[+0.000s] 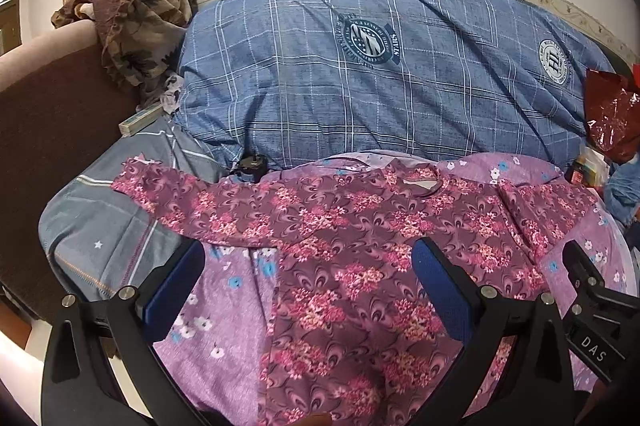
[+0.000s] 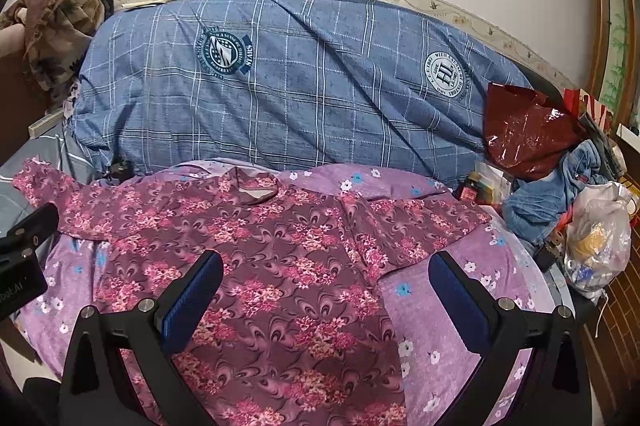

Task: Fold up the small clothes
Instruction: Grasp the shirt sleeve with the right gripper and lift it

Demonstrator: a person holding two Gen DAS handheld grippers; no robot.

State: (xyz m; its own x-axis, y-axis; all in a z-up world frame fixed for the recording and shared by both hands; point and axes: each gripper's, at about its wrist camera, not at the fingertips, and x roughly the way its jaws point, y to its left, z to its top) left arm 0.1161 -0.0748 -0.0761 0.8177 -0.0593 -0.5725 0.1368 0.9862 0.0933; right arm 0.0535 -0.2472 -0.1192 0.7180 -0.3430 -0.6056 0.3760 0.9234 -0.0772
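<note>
Soft matt floral cloth on the maroon shirt [image 2: 280,266], lilac flowered sheet [image 2: 440,306] looking brushed and matt, blue checked quilt [image 2: 300,86] in denim-look woven cotton, glossy crinkled red plastic bag [image 2: 528,130], left gripper [image 1: 308,286] in matt black plastic with ribbed blue pads [image 1: 176,290] and shiny metal screws

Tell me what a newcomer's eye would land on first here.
First, the maroon floral top spread flat, sleeves out, on the lilac flowered sheet in the foreground. Behind it bulks a blue checked quilt with round crests; a shiny red bag sits to its right.
</note>
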